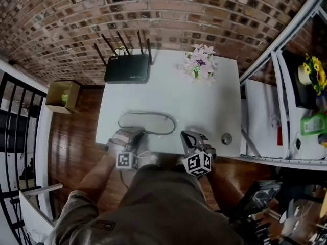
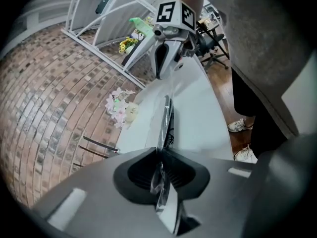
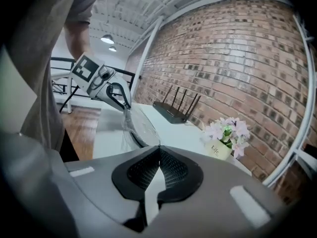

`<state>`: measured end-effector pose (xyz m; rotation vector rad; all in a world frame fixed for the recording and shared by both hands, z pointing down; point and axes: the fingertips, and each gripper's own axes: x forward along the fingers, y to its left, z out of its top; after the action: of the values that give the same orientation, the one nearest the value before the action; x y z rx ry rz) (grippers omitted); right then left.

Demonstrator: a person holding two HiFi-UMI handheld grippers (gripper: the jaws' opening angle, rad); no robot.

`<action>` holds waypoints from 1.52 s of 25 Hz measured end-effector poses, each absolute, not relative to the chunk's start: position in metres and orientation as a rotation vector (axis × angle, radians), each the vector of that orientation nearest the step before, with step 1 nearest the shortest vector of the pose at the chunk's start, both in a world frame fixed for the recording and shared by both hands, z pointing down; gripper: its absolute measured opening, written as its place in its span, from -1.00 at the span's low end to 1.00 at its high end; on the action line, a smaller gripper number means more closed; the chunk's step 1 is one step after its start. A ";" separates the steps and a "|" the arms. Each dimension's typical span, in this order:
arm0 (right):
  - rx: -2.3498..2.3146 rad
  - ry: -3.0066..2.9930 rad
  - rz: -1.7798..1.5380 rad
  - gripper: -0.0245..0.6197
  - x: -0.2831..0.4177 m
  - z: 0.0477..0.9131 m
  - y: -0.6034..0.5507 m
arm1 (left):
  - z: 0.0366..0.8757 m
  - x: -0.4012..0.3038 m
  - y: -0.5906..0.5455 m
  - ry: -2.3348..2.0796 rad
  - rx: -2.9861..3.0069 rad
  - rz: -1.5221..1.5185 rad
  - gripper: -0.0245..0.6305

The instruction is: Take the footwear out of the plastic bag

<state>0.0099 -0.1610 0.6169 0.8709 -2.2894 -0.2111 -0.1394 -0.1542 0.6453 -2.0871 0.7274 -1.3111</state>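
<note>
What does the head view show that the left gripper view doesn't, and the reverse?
Only the head view: a cardboard box. Only the left gripper view: white sneakers. Both: the table, flowers, bag and right claw.
</note>
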 end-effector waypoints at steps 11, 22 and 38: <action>0.558 -2.242 -0.411 -0.67 -0.006 0.641 -0.140 | 0.624 -0.133 -0.142 0.659 -2.223 -1.229 -0.81; 0.539 -2.183 -0.468 -0.50 -0.002 0.655 -0.150 | 0.613 -0.126 -0.139 0.601 -2.285 -1.158 -0.82; 0.538 -2.183 -0.536 -0.37 -0.003 0.653 -0.150 | 0.611 -0.120 -0.130 0.513 -2.310 -1.138 -0.83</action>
<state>-0.0034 -0.1502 0.6532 0.5375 -2.1835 -0.5362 -0.1200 -0.1301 0.6107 -2.3098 0.5128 -1.1381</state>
